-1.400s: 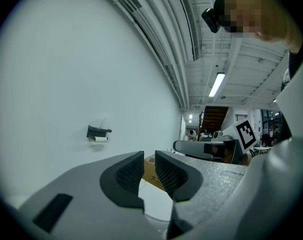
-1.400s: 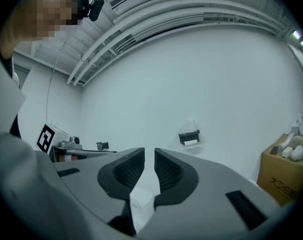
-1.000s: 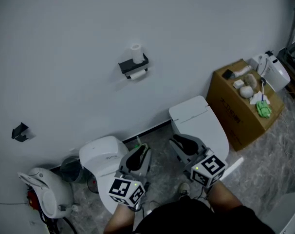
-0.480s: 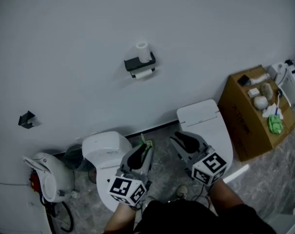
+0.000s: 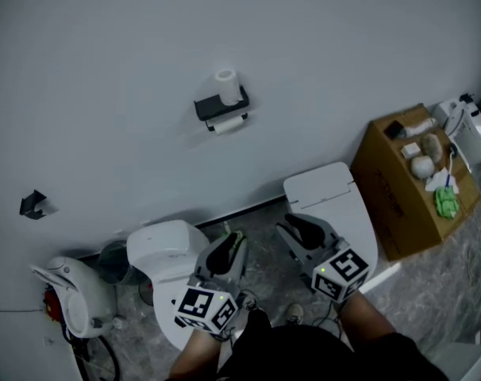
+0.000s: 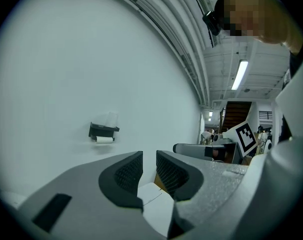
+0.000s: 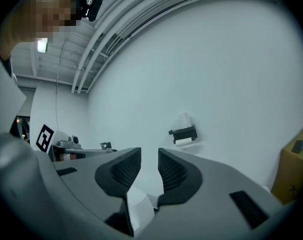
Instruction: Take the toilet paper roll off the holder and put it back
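The toilet paper roll (image 5: 228,124) hangs under the dark holder (image 5: 217,105) on the far wall, and what looks like a second roll (image 5: 226,84) stands upright on top of it. Nothing touches either one.

Both tools are well apart from the wall, low and near the person. The left hand-held gripper (image 5: 228,248) has its jaws a narrow slit apart, with nothing between them. The right hand-held gripper (image 5: 298,230) is empty too, its jaws slightly apart and just now opening.

Under them on the floor sit two white toilets (image 5: 165,248), with a cardboard box (image 5: 399,189) off to the right.

I'd call this the approach, with the taking-off not yet begun. Next, one gripper needs to reach the holder with its jaws spread far wider, enough to span the roll. Which end the roll slides off, I can't tell from here.
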Available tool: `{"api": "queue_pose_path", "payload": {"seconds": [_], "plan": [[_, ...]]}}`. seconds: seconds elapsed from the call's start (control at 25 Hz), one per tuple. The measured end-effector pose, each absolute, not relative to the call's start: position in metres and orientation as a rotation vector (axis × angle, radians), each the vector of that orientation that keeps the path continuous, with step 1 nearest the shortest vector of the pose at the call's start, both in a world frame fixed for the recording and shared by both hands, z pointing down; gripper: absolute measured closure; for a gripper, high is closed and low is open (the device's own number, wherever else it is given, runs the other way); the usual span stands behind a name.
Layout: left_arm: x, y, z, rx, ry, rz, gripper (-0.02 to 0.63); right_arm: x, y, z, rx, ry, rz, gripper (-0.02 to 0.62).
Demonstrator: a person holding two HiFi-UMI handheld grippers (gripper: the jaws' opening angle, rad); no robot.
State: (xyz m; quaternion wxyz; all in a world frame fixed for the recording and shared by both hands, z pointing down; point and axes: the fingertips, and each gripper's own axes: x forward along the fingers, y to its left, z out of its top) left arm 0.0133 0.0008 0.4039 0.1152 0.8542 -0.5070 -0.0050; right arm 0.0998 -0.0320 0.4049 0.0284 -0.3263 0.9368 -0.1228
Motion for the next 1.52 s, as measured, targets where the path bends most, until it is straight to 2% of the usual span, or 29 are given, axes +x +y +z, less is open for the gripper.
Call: {"api": "queue_pose_path", "payload": {"seconds": [0.8,1.2,1.52], "plan": [[-0.118,-0.086,0.393,2.618,-1.321,-0.125,0.535,-0.027,-0.101,0.39,-1.221,2.868,-0.276,0.474],[-0.114,-0.101,0.391,2.593,-1.386,-0.11,0.535,-0.021,-0.123,0.388,-1.161,2.892,-0.278,0.468],[-0.074,-0.124,0.375,2.539,-1.534,-0.066,0.534,0.017,-0.159,0.377,-1.001,2.911,-0.259,0.463]]}}
